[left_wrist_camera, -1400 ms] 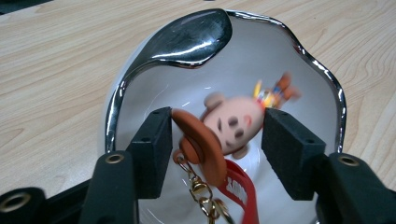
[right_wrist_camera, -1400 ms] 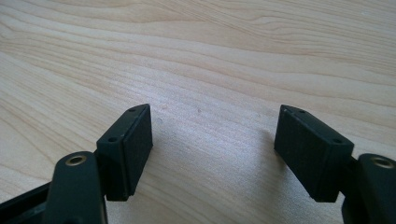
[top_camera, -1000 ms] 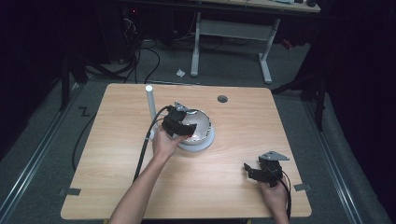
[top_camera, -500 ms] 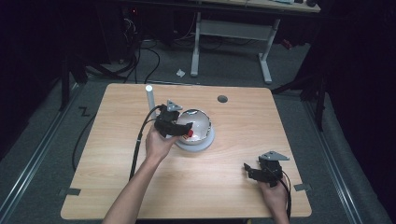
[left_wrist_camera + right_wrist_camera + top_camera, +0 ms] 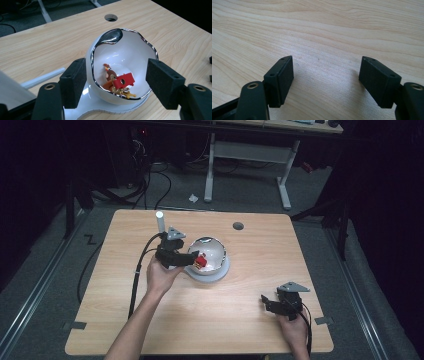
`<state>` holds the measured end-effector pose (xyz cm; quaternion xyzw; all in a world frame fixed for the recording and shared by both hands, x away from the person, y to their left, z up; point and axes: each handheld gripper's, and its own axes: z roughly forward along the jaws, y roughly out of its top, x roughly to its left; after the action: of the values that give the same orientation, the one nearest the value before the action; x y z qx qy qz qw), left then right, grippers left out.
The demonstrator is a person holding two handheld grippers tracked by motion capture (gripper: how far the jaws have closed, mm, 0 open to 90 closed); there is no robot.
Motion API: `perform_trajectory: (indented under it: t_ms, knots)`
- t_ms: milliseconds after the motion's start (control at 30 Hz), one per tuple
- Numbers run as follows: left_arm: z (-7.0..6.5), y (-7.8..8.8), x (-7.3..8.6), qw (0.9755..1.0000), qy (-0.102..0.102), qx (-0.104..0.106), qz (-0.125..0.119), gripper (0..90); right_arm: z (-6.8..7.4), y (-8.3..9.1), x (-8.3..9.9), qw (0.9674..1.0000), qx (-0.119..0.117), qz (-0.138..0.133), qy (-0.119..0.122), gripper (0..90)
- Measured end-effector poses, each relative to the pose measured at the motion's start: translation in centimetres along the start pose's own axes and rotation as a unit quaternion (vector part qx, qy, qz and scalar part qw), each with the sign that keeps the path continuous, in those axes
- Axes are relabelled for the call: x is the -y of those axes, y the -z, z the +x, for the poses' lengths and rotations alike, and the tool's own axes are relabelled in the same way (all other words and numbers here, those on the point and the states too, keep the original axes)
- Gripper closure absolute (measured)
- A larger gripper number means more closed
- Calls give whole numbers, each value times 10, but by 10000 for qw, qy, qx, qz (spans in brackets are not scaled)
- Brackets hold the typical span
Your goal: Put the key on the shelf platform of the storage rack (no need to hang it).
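Since a second ago, the left gripper (image 5: 196, 260) has drawn back from over the white bowl (image 5: 125, 57) toward the table's left edge, and its jaws now stand spread apart on either side of the bowl's rim, grasping nothing. Inside the bowl, which sits tilted on a pale base near the middle of the table (image 5: 250, 320), lie a red block (image 5: 123, 80) and a small chicken figure (image 5: 109, 74). Dropping them in looks done. Near the front right corner, the right gripper (image 5: 272, 303) rests released; what remains is unclear.
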<state>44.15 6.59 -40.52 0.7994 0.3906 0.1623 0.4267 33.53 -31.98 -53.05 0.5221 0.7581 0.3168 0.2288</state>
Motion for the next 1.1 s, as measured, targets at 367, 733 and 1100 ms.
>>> perform_trajectory:
  t_ms: [367, 733, 1100]
  knots:
    - [8, 18, 10, 9998, 148, 6, -142, 330, 0, 0, 0, 10000, 1, 1, -2, 282]
    - [17, 34, 19, 9994, 271, -42, -225, 324, 0, 0, 0, 10000, 0, -1, -3, 282]
    - [26, 56, 31, 9979, 485, -93, -425, 318, 0, 0, 0, 10000, -3, -1, -4, 282]
